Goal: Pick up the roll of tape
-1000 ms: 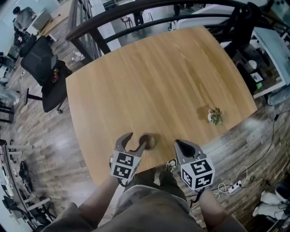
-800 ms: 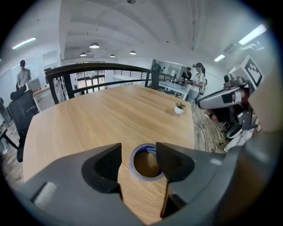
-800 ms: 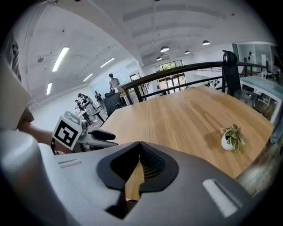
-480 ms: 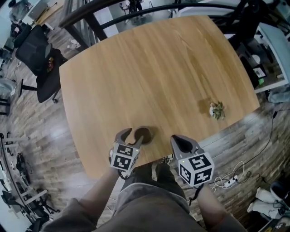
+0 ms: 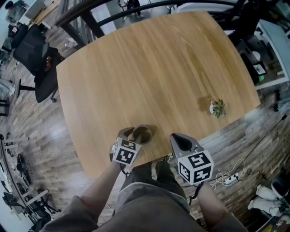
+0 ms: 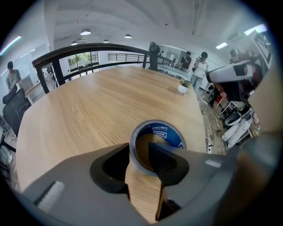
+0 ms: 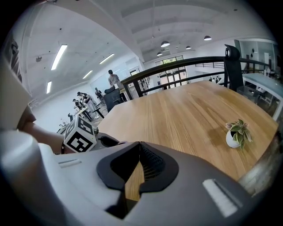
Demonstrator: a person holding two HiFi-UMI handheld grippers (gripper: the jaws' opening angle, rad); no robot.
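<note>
The roll of tape [image 5: 144, 134], grey with a blue inner label [image 6: 162, 132], lies flat on the wooden table [image 5: 158, 68] near its front edge. My left gripper [image 5: 134, 132] is down on it and straddles its near wall. One jaw stands outside the roll and the other inside its hole. The jaws are closing, with a small gap still showing between the inner jaw and the wall in the left gripper view [image 6: 139, 148]. My right gripper [image 5: 177, 138] hangs to the right of the roll at the table's edge, shut with nothing in it [image 7: 140, 144].
A small potted plant [image 5: 217, 108] stands near the table's right edge [image 7: 235, 132]. A black office chair [image 5: 34, 50] is off the far left corner and a dark railing [image 5: 136, 7] runs behind the table. Cables lie on the floor at lower right [image 5: 231, 181].
My left gripper has sunk onto the tape roll and its jaws have narrowed around the roll's near wall. The right gripper has dropped slightly.
</note>
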